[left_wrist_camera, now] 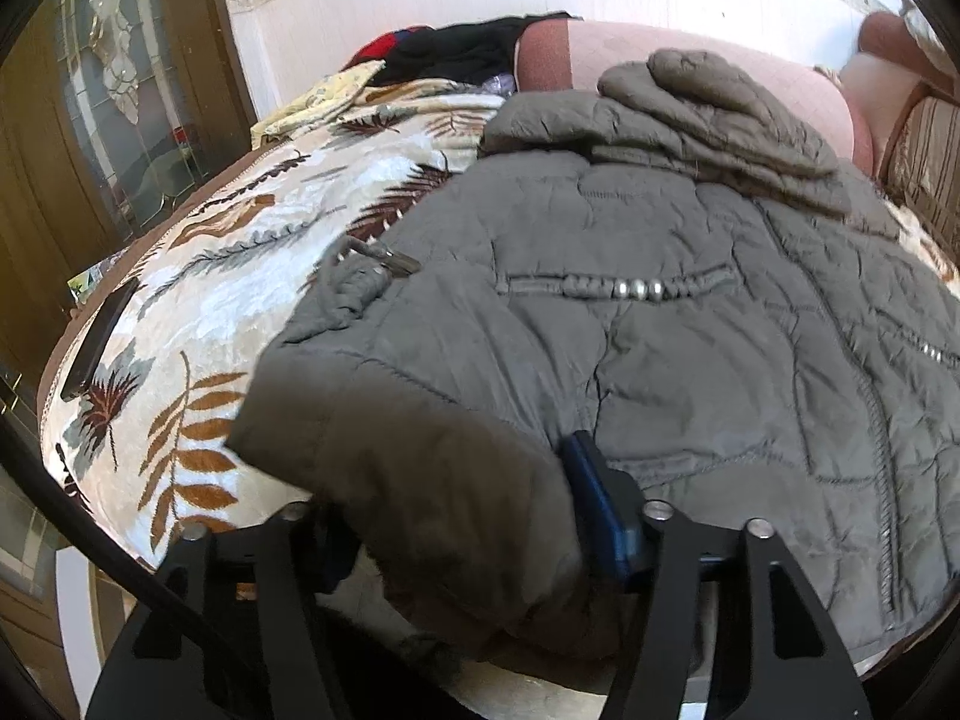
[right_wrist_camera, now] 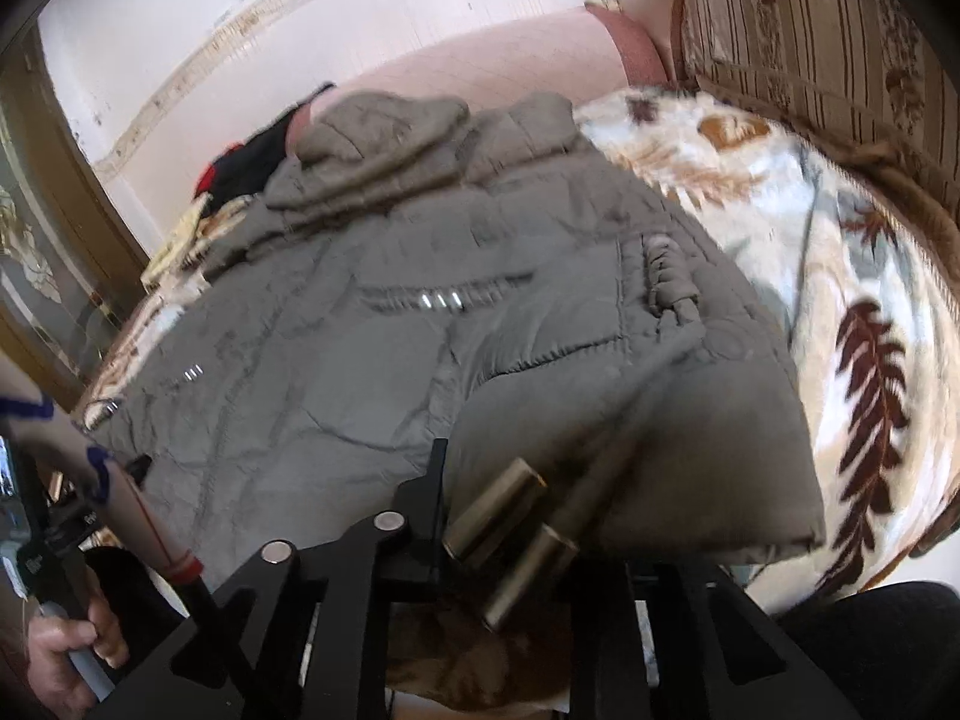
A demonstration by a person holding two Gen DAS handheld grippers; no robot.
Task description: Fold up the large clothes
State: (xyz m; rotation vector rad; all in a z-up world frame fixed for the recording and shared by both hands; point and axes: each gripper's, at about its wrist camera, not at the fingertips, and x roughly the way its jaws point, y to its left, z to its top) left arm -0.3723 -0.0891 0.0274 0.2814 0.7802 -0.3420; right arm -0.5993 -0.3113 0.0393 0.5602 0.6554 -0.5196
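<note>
**Both tools grasping the near hem of a jacket spread on a bed**

Left tool [left_wrist_camera: 480,540] grips a folded corner of the grey quilted jacket [left_wrist_camera: 690,312]; the cloth fills the gap between its fingers, one blue pad [left_wrist_camera: 600,510] pressing on the fabric. Right tool [right_wrist_camera: 510,540], clenched almost fully, pinches the other near corner, and that corner hangs lifted off the bedding. Beneath lies the bed [right_wrist_camera: 840,276], covered by a pale blanket printed with brown and grey leaves. The jacket lies flat across it, hood end away from the viewer, with folded grey cloth [left_wrist_camera: 708,114] bunched on its far part. A pink cushion [left_wrist_camera: 630,48] sits behind. Dark and red clothing [left_wrist_camera: 456,48] is heaped at the far left. A hand [right_wrist_camera: 66,654] holds the left tool's handle. Small silver beads [left_wrist_camera: 636,288] trim the pocket.
</note>
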